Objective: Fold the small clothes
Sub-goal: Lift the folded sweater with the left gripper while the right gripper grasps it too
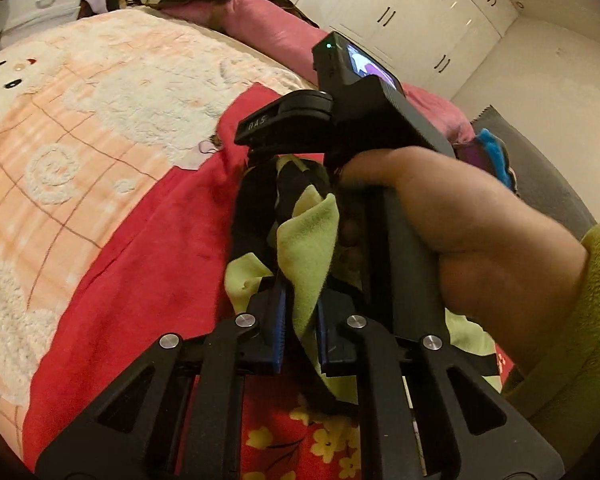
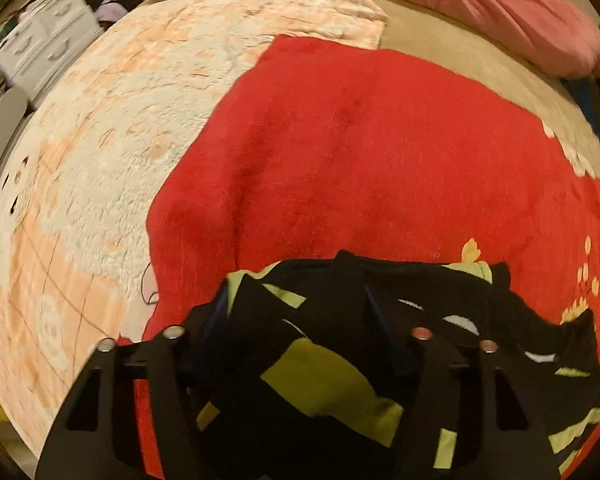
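- Blue pads of the left gripper (image 1: 300,332) sit closest to the camera, and its jaws are pinched tight on a fold of the black and green cloth (image 1: 312,248).
- Just past those jaws, the cloth hangs bunched, with the red blanket (image 1: 148,264) under it on the bed.
- Beyond the left jaws and a bit to the right, a hand (image 1: 460,224) in a green sleeve (image 1: 572,320) holds the right gripper, seen from behind.
- In the right wrist view, the right gripper (image 2: 296,320) has its jaws about half wide, with the cloth (image 2: 324,380) bunched between and under them. I cannot tell if the pads press on it yet.
- To do this step well, I think the right jaws should close on one clear edge, not on a thick bunch.
- Then both hands could pull gently apart so the cloth goes flat before it is folded on the red blanket.
- If the cloth stays twisted, the fold will likely come out lumpy.
- On the black part of the right gripper past the left jaws there is small writing (image 1: 259,123). It looks like "DAS", but it is too blurry to be sure.
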